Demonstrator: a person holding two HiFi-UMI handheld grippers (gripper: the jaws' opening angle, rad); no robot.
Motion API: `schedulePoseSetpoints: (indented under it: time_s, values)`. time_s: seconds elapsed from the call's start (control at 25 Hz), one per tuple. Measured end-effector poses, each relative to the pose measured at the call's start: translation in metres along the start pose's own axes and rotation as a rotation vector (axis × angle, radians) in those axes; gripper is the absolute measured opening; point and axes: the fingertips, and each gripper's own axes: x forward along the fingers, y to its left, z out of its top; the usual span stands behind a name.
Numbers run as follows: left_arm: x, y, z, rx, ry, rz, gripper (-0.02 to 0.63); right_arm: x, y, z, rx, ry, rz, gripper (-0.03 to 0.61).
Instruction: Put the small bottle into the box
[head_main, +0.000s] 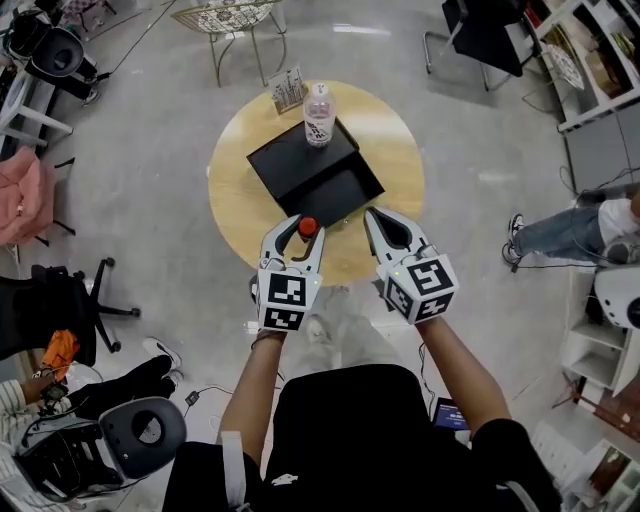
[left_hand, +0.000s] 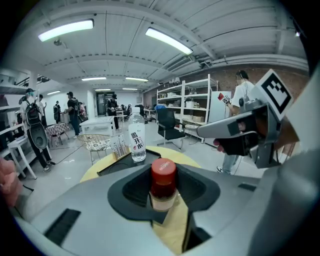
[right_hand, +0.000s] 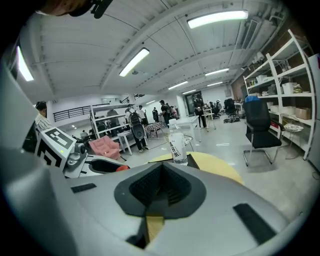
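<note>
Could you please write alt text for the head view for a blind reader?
The left gripper holds a small bottle over the near edge of a round table; the right gripper is empty. A black box lies on the table, a water bottle at its far end.

Black shirt (head_main: 360, 430); left hand-held gripper (head_main: 300, 224) and right hand-held gripper (head_main: 376, 216) grey.

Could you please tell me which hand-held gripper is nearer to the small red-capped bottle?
Left. The left hand-held gripper is closed on the small bottle; the right hand-held gripper hangs empty beside it, not touching.
</note>
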Motion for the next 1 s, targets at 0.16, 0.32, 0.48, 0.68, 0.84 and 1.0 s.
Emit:
schedulePoseSetpoints:
  time_s: [0.16,0.32,0.48,0.68,0.84,1.0]
  values:
    - [0.022,0.005,-0.013,-0.012,0.032,-0.009,0.150,0.013,-0.009,-0.012,0.016,0.037,0.006,-0.001]
    - [0.045,0.009,-0.030,-0.029,0.071,-0.007,0.150,0.026,-0.019,-0.023,0.028,0.062,0.008,0.000]
    - [0.070,0.009,-0.048,-0.057,0.103,-0.017,0.149,0.036,-0.029,-0.038,0.062,0.092,0.007,0.000]
    - [0.096,0.013,-0.057,-0.054,0.127,-0.037,0.150,0.047,-0.043,-0.054,0.059,0.129,-0.002,0.000]
    - [0.116,0.016,-0.061,-0.064,0.135,-0.044,0.150,0.054,-0.050,-0.065,0.065,0.159,-0.001,0.000]
    - [0.129,0.019,-0.060,-0.062,0.135,-0.046,0.149,0.059,-0.052,-0.073,0.068,0.180,0.006,0.000]
